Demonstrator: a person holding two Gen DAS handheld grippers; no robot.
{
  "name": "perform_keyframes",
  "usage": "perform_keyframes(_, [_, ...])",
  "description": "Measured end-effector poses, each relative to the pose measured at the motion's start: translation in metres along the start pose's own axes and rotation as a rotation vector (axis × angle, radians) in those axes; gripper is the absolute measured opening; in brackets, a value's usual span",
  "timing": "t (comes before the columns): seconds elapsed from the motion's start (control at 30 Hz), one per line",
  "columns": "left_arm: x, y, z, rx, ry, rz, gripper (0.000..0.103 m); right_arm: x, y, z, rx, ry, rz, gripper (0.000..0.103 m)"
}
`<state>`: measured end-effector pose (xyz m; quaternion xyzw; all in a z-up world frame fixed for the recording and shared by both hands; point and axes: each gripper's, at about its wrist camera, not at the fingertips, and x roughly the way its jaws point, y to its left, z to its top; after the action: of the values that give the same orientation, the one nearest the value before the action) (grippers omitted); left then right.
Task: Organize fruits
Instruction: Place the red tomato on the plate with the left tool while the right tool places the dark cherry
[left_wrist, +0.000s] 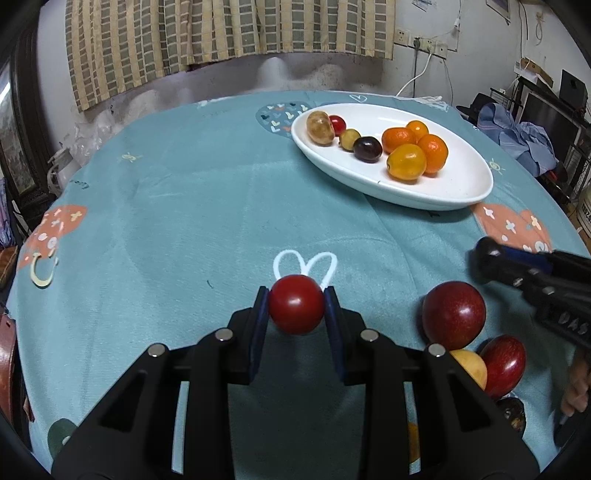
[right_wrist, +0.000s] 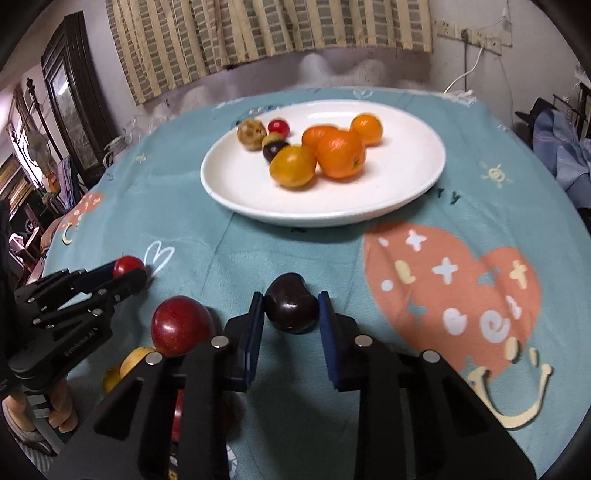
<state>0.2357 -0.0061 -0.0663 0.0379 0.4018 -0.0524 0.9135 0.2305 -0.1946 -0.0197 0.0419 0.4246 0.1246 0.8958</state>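
Observation:
My left gripper (left_wrist: 296, 299) is shut on a small red round fruit (left_wrist: 296, 304), held just above the teal tablecloth; it also shows in the right wrist view (right_wrist: 127, 266). My right gripper (right_wrist: 291, 301) is shut on a dark purple fruit (right_wrist: 291, 308). A white oval plate (left_wrist: 458, 184) at the far side holds several oranges (left_wrist: 406, 161), a brown fruit (left_wrist: 320, 127), a dark plum (left_wrist: 367, 149) and small red and yellow fruits. The plate (right_wrist: 236, 184) shows in the right wrist view with the same fruits.
Loose fruits lie near me on the cloth: a big red plum (left_wrist: 453, 314), a second red fruit (left_wrist: 504, 363), a yellow one (left_wrist: 471, 365) and a dark one (left_wrist: 513, 413). The red plum (right_wrist: 181, 325) sits left of my right gripper. A curtain and wall stand behind the round table.

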Motion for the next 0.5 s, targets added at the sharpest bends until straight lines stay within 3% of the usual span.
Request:
perform_keyframes(0.27, [-0.057, -0.011, 0.008, -0.006, -0.139, -0.006, 0.03, -0.065, 0.002, -0.017, -0.029, -0.128, 0.003, 0.029])
perform_keyframes(0.5, [-0.05, -0.031, 0.068, 0.024, -0.157, -0.017, 0.03, -0.069, -0.012, 0.047, 0.0, -0.199, -0.02, 0.029])
